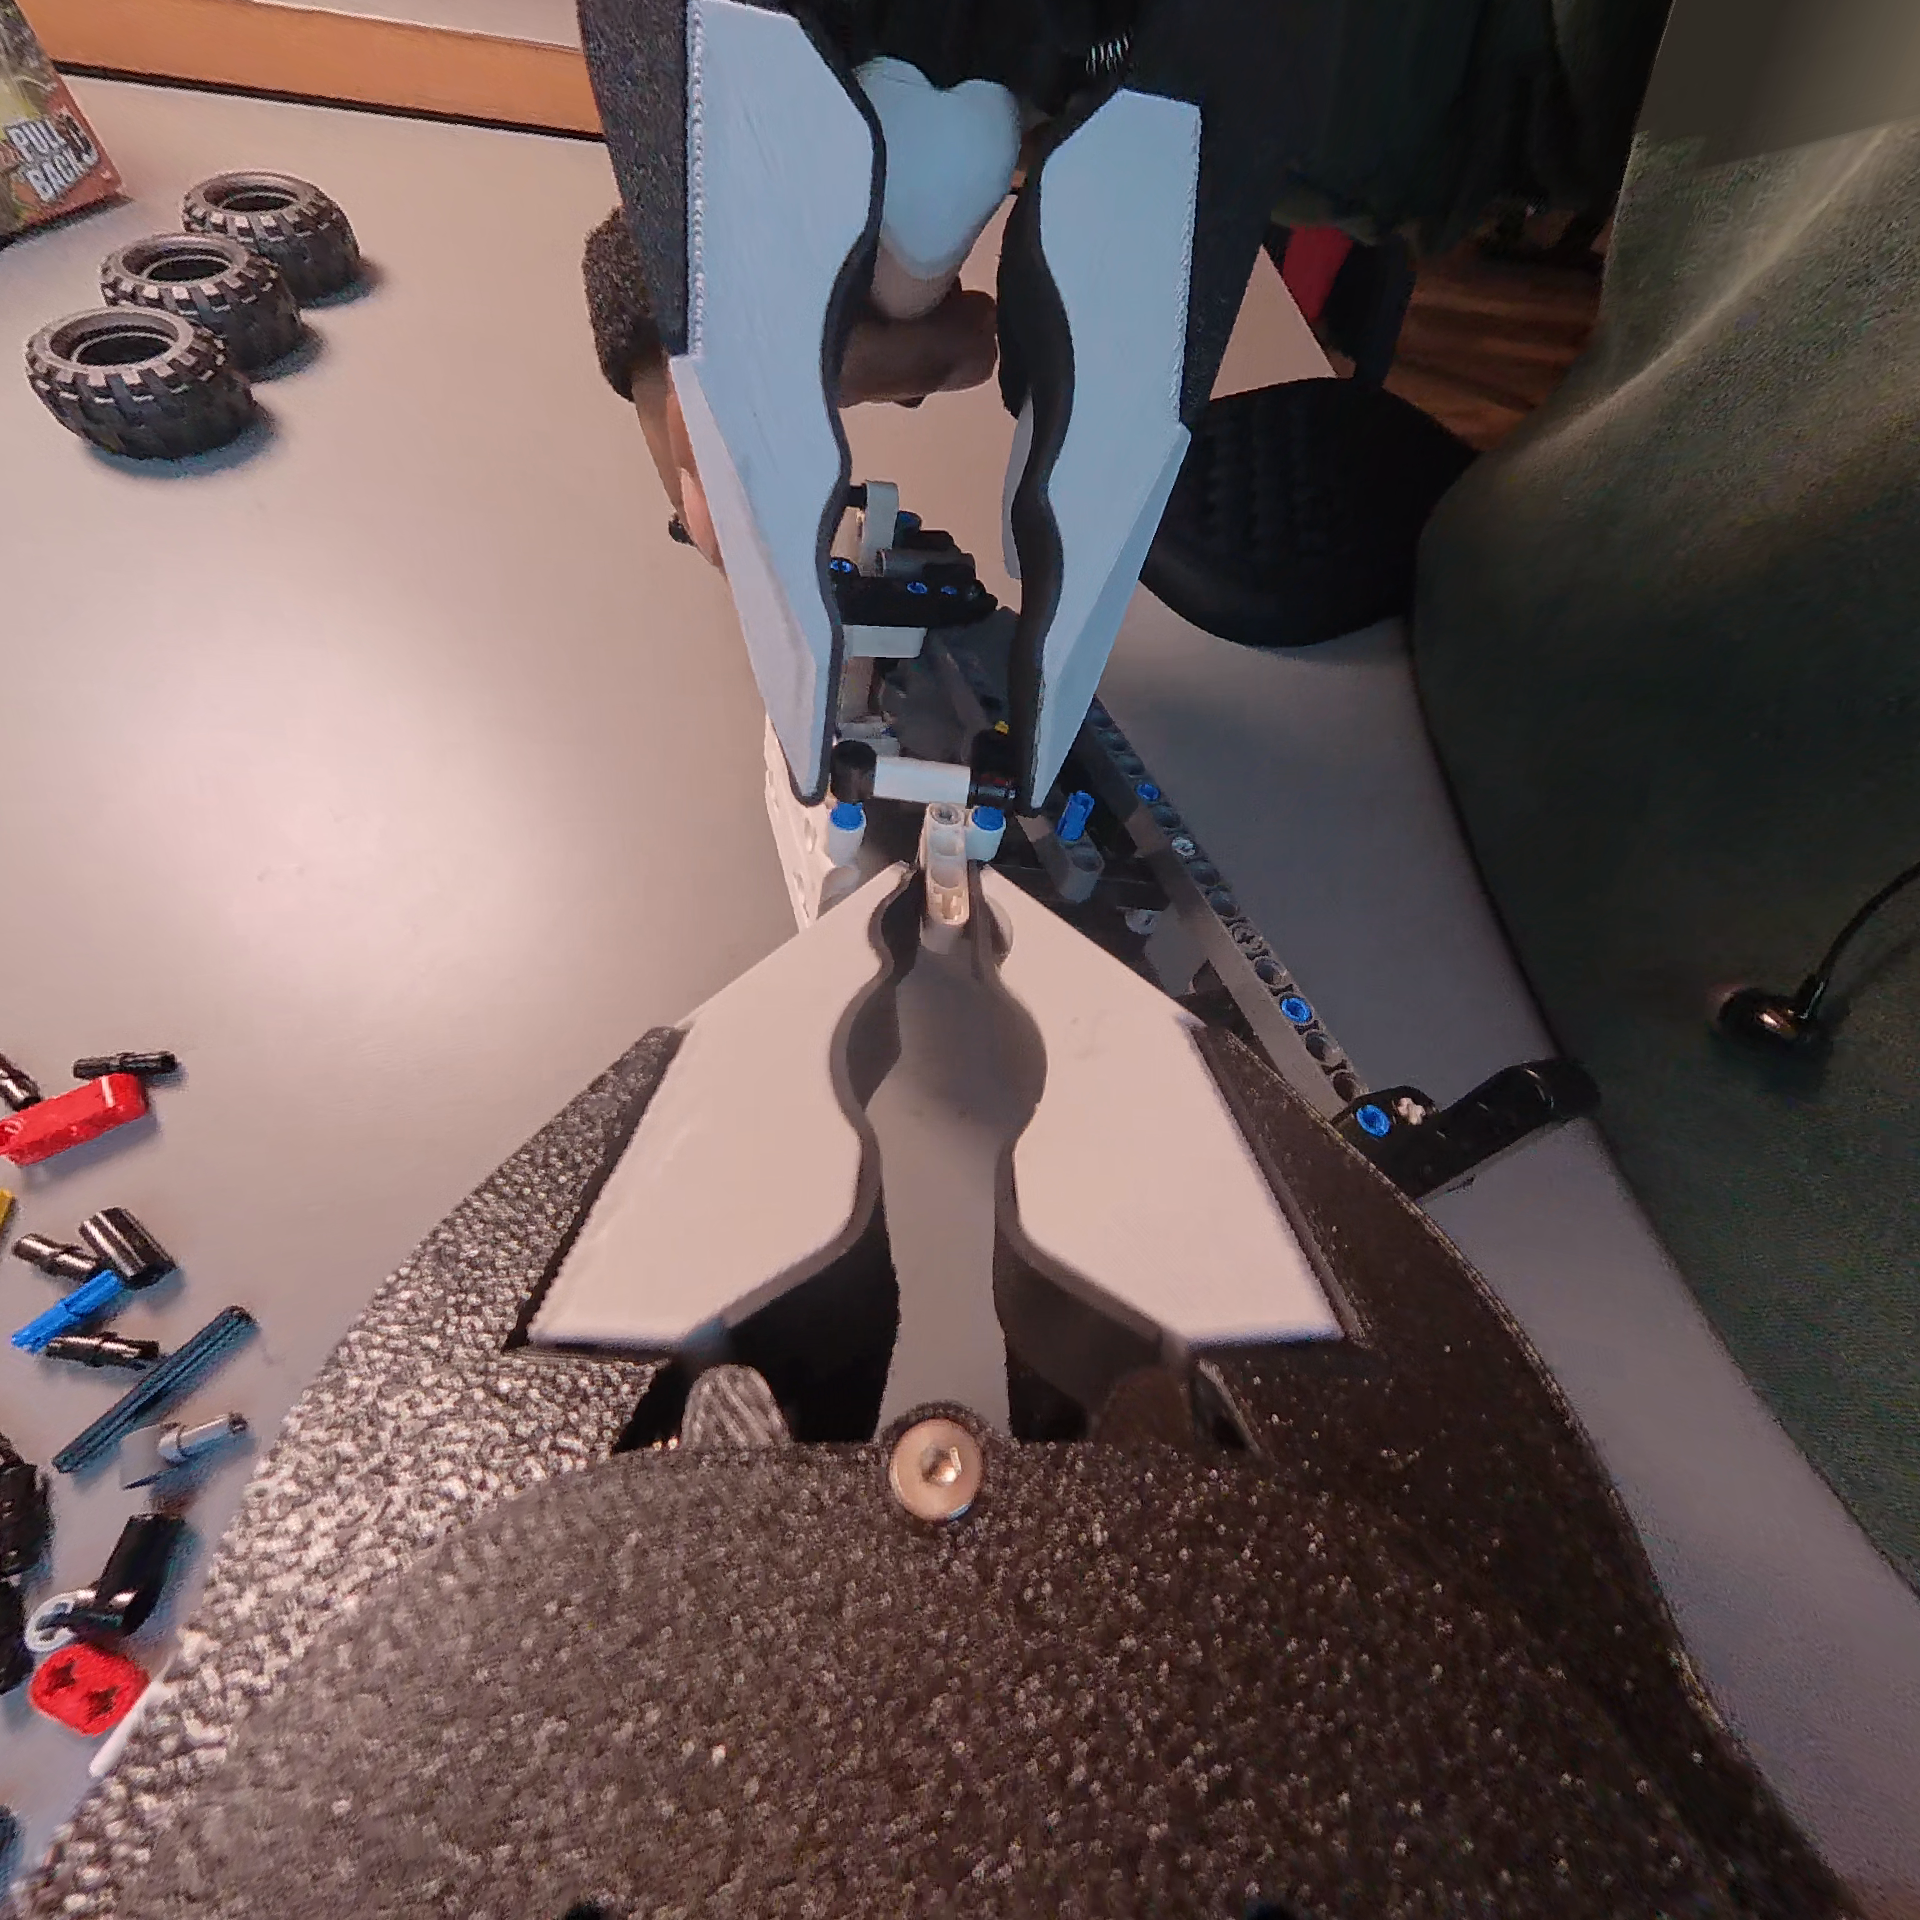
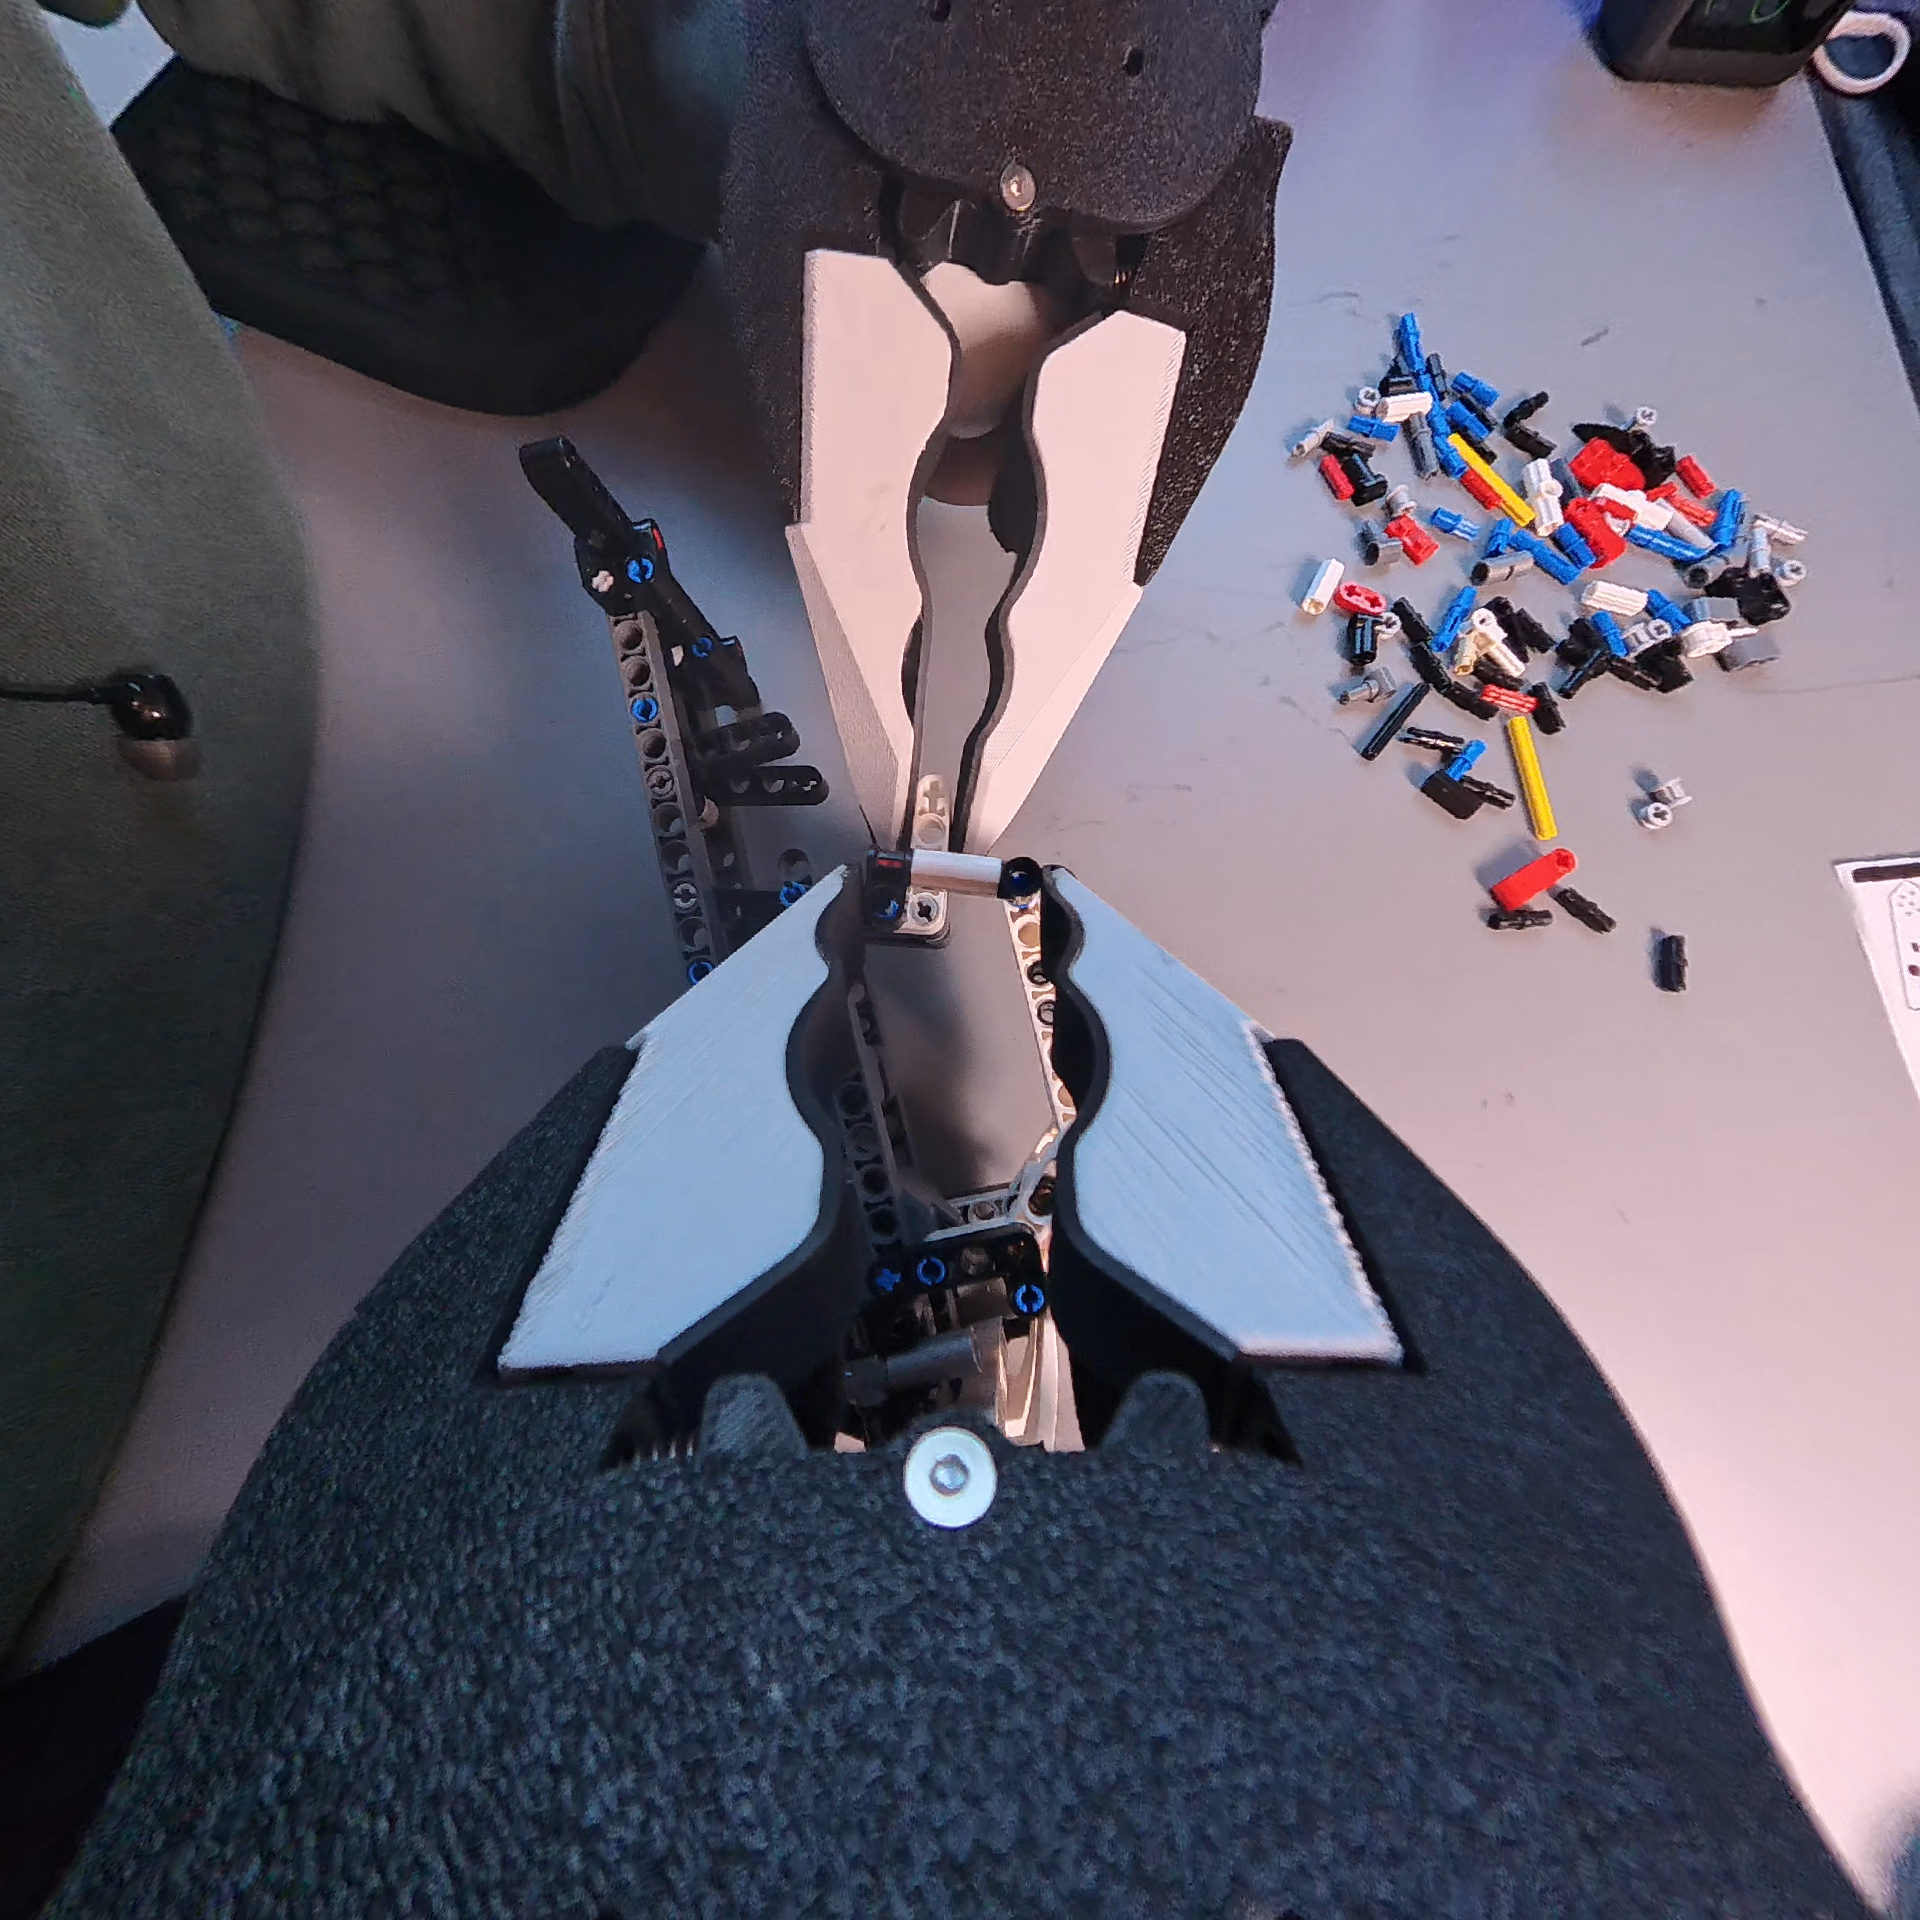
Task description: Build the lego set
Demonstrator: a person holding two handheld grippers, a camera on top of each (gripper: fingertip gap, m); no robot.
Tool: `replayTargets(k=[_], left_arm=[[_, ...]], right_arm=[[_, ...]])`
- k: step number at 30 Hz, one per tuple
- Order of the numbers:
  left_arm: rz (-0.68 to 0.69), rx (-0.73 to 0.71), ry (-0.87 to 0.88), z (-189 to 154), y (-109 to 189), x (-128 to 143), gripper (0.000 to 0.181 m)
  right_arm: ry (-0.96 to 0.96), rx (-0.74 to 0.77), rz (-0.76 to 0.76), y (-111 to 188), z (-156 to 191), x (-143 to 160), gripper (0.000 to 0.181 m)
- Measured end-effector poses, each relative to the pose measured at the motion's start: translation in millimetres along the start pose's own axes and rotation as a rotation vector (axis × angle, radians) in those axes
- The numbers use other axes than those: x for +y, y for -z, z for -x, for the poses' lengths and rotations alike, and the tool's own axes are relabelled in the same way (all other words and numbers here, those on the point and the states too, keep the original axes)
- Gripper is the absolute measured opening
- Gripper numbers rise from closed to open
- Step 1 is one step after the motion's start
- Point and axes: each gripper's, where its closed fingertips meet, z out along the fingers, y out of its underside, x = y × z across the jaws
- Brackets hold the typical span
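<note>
A: Starting at the table's [image 1: 416, 623] left edge in your left wrist view, what lay there?

B: Three black tires [image 1: 177, 312] sat in a row near the far left corner, just beside a printed box [image 1: 47, 135]. Nearer you along that same edge, loose pieces [image 1: 94, 1299] in red, blue and black were scattered.

A: And in the middle?

B: Your left gripper [image 1: 948, 902] was pinched on a small light gray connector [image 1: 945, 883], its fingers nearly together around the piece. That connector touched the near end of the frame [image 2: 940, 1195], just under the white cross tube [image 1: 925, 777].

A: What about your other tool?

B: Your right gripper [image 2: 945, 883] faced the left one tip to tip. Its fingers were spread only as wide as the frame and clamped on it, one pad [image 2: 821, 987] against the black beam and the other against the white beam.

A: Where was the rest of the model?

B: A long dark gray beam assembly [image 2: 665, 727] with blue pins lay flat on the table near its edge by the green upholstered seat [image 2: 125, 520], to the left of the grippers in the right wrist view.

A: And on the right?

B: A heap of small parts [image 2: 1538, 561] lay well apart from the frame, with a yellow rod [image 2: 1530, 777] at its near side and a sheet of paper [image 2: 1886, 935] at the table's right edge.
</note>
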Motion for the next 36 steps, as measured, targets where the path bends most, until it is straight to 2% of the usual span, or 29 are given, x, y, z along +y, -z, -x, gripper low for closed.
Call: replayTargets(k=[10,19,21,28,31,33,36], left_arm=[[-0.004,-0.032,-0.053,-1,-3,2,0.007],[-0.005,-0.070,-0.081,-1,-3,0,0.007],[-0.004,-0.067,-0.083,-2,-3,-1,0.007],[-0.024,-0.046,-0.071,-6,-3,-3,0.008],[-0.077,0.006,0.004,-8,2,-10,0.011],[-0.117,0.080,0.142,-8,9,-14,0.020],[-0.188,0.166,0.320,-7,18,-22,0.023]], right_arm=[[0.030,0.079,-0.017,-5,0,3,0.034],[-0.043,0.089,-0.065,-5,8,-5,0.033],[-0.014,0.134,-0.062,-4,5,-4,0.033],[-0.034,0.132,-0.063,0,5,-2,0.036],[-0.028,0.134,-0.069,0,6,-3,0.033],[-0.024,0.132,-0.072,0,6,-3,0.033],[-0.011,0.133,-0.071,0,7,-3,0.032]])
